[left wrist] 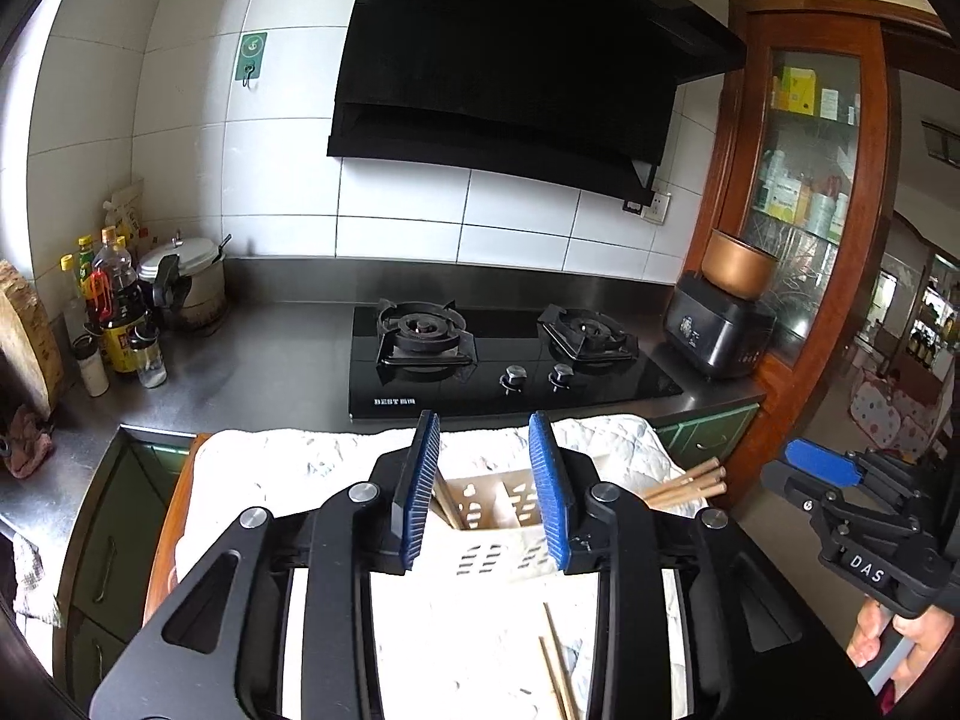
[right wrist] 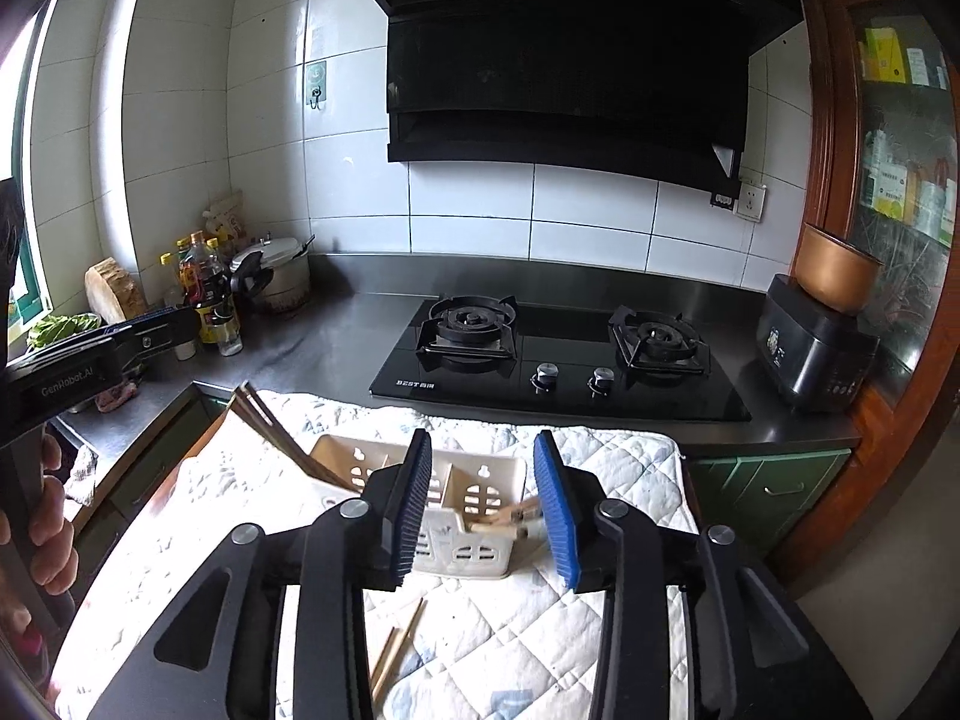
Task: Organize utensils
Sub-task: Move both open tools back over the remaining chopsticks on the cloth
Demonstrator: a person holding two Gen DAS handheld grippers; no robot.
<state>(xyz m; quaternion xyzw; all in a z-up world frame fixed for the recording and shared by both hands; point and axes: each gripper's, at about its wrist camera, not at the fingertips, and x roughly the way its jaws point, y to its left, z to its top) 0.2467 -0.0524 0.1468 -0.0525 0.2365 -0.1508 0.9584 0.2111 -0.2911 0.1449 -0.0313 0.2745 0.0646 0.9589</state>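
A white slotted utensil holder [left wrist: 498,546] stands on a quilted cloth [left wrist: 336,462]. My left gripper [left wrist: 486,492] hangs just in front of it, open, its blue pads apart and touching nothing. Wooden chopsticks [left wrist: 447,504] lean in the holder's left compartment, and another bundle [left wrist: 690,483] sticks out to the right. In the right wrist view, my right gripper [right wrist: 485,507] is open over the holder [right wrist: 447,546]. Blurred chopsticks [right wrist: 510,522] lie in its right compartment close to the right pad. The left-compartment chopsticks [right wrist: 282,438] slant up to the left. Two loose chopsticks [right wrist: 396,648] lie on the cloth.
Behind the cloth is a steel counter with a black gas hob [right wrist: 558,360]. Sauce bottles [left wrist: 117,306] and a pressure cooker [left wrist: 186,282] stand at the left. A rice cooker [right wrist: 816,342] is on the right by a wooden cabinet. A hand holds each gripper handle.
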